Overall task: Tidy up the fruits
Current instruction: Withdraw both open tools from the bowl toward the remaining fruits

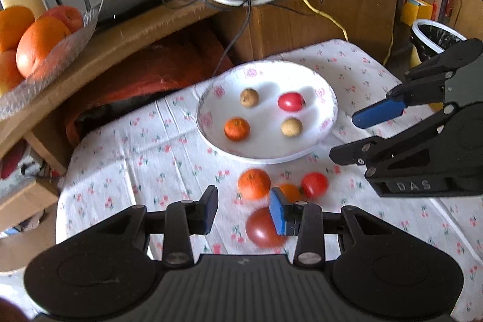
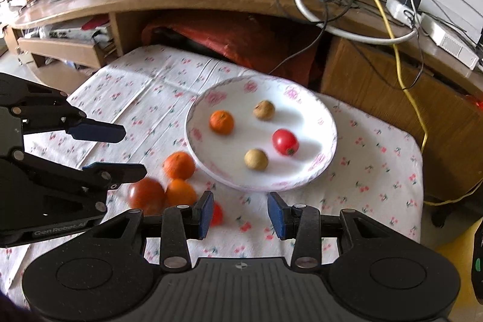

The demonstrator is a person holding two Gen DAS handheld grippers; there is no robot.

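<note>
Left gripper (image 1: 243,208) open, low beside big tomato (image 1: 262,228) — ready for taking it to plate (image 1: 211,138); right gripper (image 2: 238,213) open too — empty.

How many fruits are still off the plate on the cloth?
4, clustered just in front of the plate: two oranges, a large tomato, and a small tomato half hidden behind the right gripper finger. More may be hidden.
</note>
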